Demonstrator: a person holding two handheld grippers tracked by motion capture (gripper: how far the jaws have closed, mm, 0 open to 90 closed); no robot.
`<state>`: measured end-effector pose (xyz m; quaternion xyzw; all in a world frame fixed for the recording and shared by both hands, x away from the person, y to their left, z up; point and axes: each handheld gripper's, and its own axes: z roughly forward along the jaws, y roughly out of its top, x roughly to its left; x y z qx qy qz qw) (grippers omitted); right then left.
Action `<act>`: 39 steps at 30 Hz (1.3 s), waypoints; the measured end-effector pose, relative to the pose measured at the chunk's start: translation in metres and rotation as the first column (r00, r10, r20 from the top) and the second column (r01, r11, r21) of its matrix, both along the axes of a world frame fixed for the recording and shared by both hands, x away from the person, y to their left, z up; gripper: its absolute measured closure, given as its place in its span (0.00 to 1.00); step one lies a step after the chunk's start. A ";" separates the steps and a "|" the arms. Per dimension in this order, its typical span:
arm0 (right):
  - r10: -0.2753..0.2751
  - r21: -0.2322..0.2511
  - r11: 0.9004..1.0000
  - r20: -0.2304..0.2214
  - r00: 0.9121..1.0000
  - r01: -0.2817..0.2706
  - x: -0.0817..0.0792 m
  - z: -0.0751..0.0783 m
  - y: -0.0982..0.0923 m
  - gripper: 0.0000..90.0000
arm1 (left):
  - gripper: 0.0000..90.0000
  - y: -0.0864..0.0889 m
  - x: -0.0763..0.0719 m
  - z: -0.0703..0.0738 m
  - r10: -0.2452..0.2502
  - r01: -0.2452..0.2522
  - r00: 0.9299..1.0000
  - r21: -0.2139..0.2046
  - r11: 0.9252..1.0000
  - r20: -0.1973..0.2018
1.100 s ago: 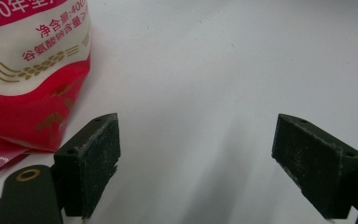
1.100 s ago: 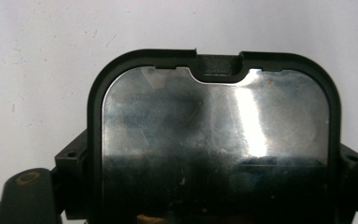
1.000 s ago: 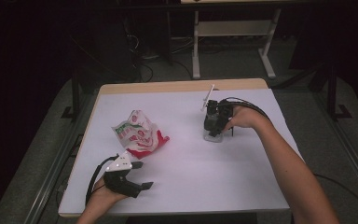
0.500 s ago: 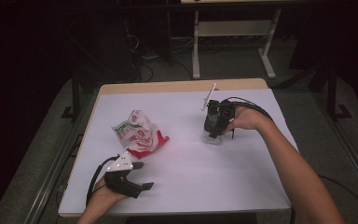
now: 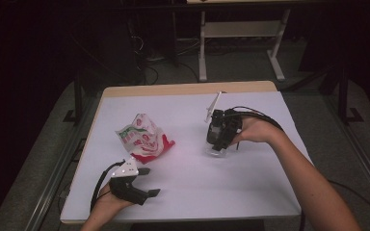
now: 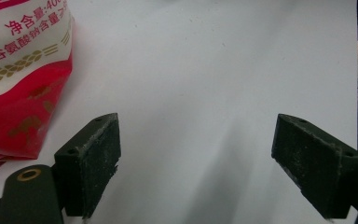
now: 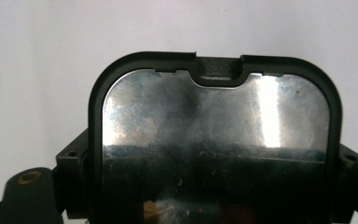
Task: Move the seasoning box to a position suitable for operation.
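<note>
Right gripper view: your right hand-held gripper (image 7: 214, 168) clamped across black-rimmed clear lid (image 7: 214, 135), lid just off surface (image 5: 183, 192). Rigid, light, slick plastic; grip rim edges, not glossy panel. Left hand-held gripper (image 6: 209, 163) apart, idle.

packet (image 5: 143, 139) left of lidded box (image 5: 218, 150) on table (image 5: 250, 192)

bag (image 5: 143, 139): glossy printed plastic, crinkled | table (image 5: 183, 192): matt smooth white top, wooden edge | lid (image 7: 214, 140): shiny mirror-like panel, matt black plastic rim | pads (image 6: 91, 163): rough matt black
</note>
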<state>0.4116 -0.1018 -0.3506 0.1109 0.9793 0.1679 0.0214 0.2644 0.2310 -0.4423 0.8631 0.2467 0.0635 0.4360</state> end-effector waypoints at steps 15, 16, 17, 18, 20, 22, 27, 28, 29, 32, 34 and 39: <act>0.024 0.012 1.000 0.002 1.000 -0.024 -0.037 -0.002 0.005 0.17 | 0.17 -0.002 -0.002 0.001 0.023 -0.023 0.999 0.016 1.000 0.025; 0.029 0.014 0.999 0.004 1.000 -0.029 -0.040 -0.003 0.006 0.17 | 0.17 -0.002 -0.002 0.001 0.023 -0.024 0.999 0.014 1.000 0.027; 0.038 0.013 0.999 0.007 0.999 -0.038 -0.042 -0.004 0.008 0.17 | 0.17 -0.002 -0.002 0.001 0.025 -0.026 0.999 0.013 1.000 0.025; 0.043 0.010 0.999 0.005 0.999 -0.043 -0.044 -0.005 0.009 0.17 | 0.17 -0.002 -0.002 0.001 0.025 -0.025 0.999 0.012 1.000 0.024; 0.056 -0.005 0.998 0.013 0.998 -0.056 -0.050 -0.007 0.014 0.17 | 0.17 -0.002 -0.002 0.001 0.026 -0.026 0.999 0.011 1.000 0.023; 0.059 0.003 0.998 0.000 0.998 -0.059 -0.054 -0.009 0.018 0.17 | 0.17 -0.002 -0.002 0.001 0.026 -0.027 0.999 0.010 1.000 0.022; 0.094 -0.013 0.995 -0.007 0.996 -0.094 -0.062 -0.019 0.027 0.17 | 0.18 -0.002 -0.002 0.002 0.025 -0.025 0.999 0.006 1.000 0.020; 0.095 -0.019 0.995 -0.007 0.995 -0.095 -0.063 -0.020 0.029 0.17 | 0.18 -0.002 -0.002 0.002 0.025 -0.025 1.000 0.004 1.000 0.019; 0.101 -0.022 0.995 -0.006 0.995 -0.101 -0.064 -0.021 0.031 0.17 | 0.18 -0.002 -0.002 0.001 0.025 -0.025 1.000 0.003 1.000 0.018; 0.115 -0.027 0.993 -0.008 0.993 -0.115 -0.066 -0.023 0.036 0.17 | 0.18 -0.002 -0.002 0.001 0.023 -0.023 1.000 0.003 1.000 0.017; 0.125 -0.034 0.992 -0.008 0.992 -0.126 -0.068 -0.025 0.039 0.17 | 0.18 -0.002 -0.002 0.001 0.023 -0.023 1.000 0.006 1.000 0.016; 0.141 -0.063 0.988 -0.014 0.990 -0.142 -0.069 -0.031 0.045 0.17 | 0.18 -0.003 -0.002 0.001 0.020 -0.020 1.000 0.007 1.000 0.012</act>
